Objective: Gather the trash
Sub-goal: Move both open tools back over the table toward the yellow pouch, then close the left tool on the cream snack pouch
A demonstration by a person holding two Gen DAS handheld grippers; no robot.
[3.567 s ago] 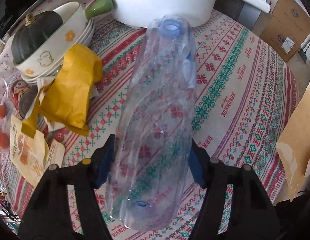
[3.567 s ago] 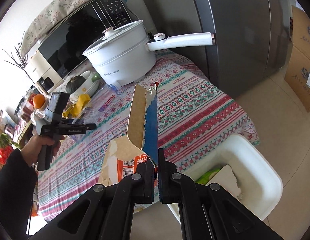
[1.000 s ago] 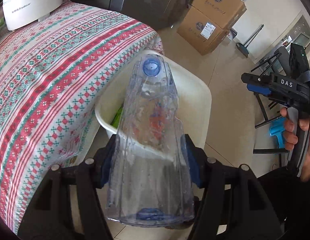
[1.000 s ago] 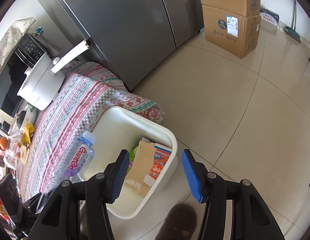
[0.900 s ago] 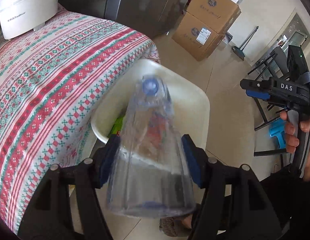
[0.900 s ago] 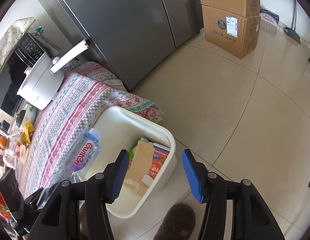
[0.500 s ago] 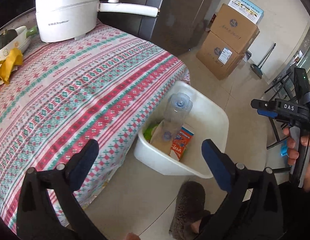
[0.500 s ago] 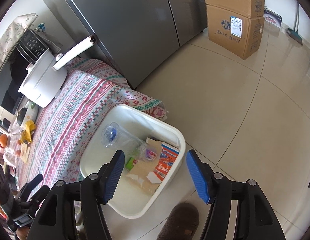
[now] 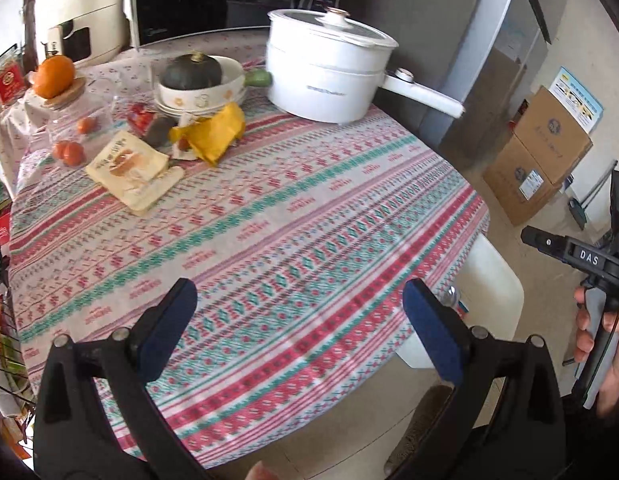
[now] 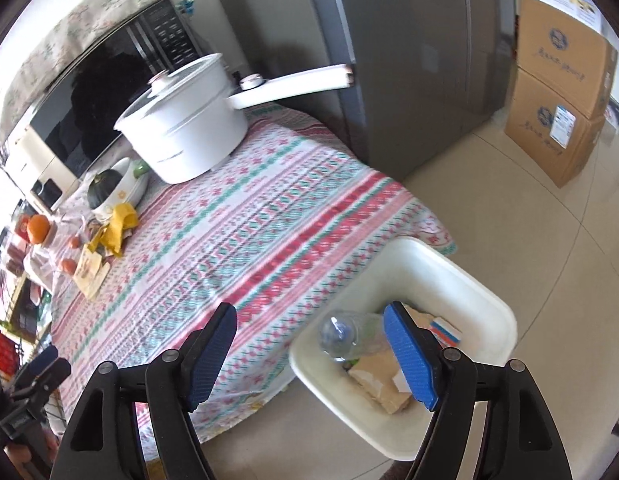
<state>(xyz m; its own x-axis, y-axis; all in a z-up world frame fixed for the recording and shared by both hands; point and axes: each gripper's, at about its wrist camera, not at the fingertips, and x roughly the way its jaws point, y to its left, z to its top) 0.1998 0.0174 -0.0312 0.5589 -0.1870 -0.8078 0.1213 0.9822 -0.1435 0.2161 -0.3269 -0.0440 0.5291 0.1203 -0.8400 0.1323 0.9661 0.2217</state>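
A: What's left to pick up?

B: A yellow wrapper [image 9: 213,136] and a printed paper bag [image 9: 129,166], lying close together at the far side of the table [image 9: 309,216], just in front of the stacked bowls [image 9: 201,98]. The bottle [image 10: 349,334] and cardboard already lie in the bin [image 10: 461,276] on the floor at the table's corner.

A: And the tools?

B: The left tool [image 9: 299,330] is spread wide and empty. The right tool [image 10: 311,356] is empty too, its jaws opening.

A: How will those scraps handle?

B: Light, thin and limp, I'd judge; they'll crumple rather than resist. Pinch a raised fold of the wrapper, and a lifted edge of the bag.

A: Room to move?

B: The middle of the table is bare cloth. The white pot [image 9: 329,68], its long handle and the bowls crowd the far end, with tomatoes [image 9: 69,150] beside the bag.
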